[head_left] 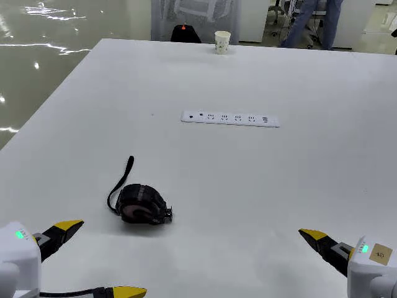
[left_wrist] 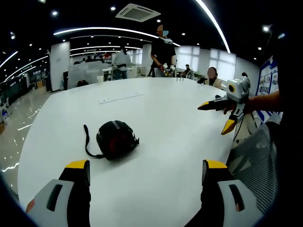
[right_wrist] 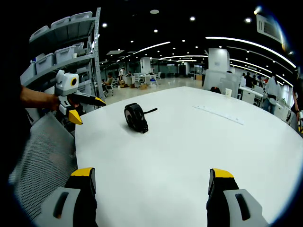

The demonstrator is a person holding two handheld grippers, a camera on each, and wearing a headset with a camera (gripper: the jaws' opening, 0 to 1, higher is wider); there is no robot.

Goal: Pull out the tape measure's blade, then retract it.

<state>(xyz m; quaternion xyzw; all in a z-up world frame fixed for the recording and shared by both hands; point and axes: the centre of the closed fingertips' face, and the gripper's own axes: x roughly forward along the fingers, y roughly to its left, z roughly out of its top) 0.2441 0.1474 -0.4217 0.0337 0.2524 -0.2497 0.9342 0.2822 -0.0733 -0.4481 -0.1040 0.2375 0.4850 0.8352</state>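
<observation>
The tape [head_left: 144, 205] is lying on its side on the table [head_left: 279, 180], close ahead of the left gripper [left_wrist: 147, 165] and nearly in line with the gap between its jaws, which are gaping wide and holding nothing. The right gripper [right_wrist: 151, 175], equally open and empty, is facing the tape from farther off. The blade mouth seems to be pointing toward the right jaws, with the strap [head_left: 121, 180] trailing away beyond the case. Bare table is lying all around, and the power strip [head_left: 229, 118] is well ahead.
</observation>
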